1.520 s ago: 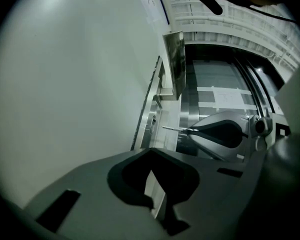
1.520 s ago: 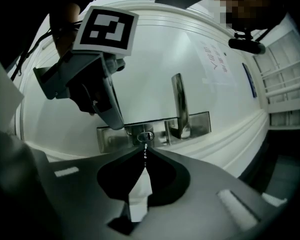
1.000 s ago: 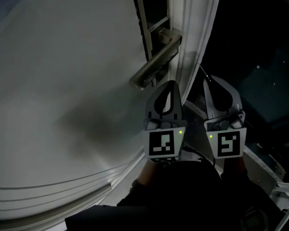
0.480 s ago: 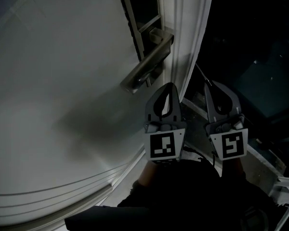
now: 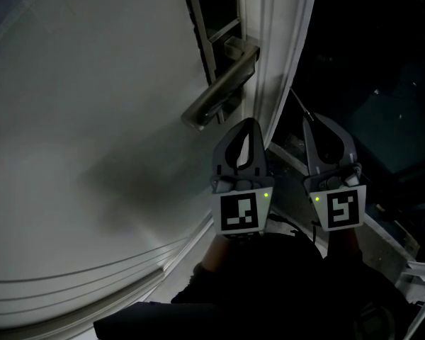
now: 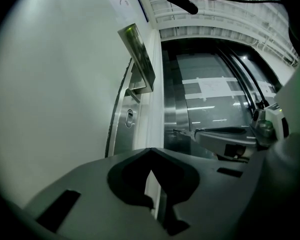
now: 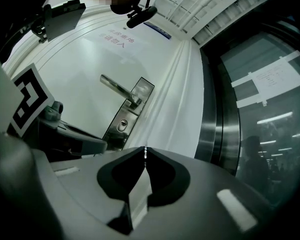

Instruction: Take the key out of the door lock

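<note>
My right hand-held gripper (image 7: 145, 158) is shut tight, low in the middle of its own view. It is pinching a thin, shiny sliver that looks like the key (image 5: 300, 105). In the head view the key is a thin dark stick poking up from the tips, just right of the middle. My left hand-held gripper (image 6: 151, 153) is shut too, with nothing in it. The lock (image 7: 122, 125) under the door handle (image 7: 118, 89) shows a dark slot, left of the middle.
</note>
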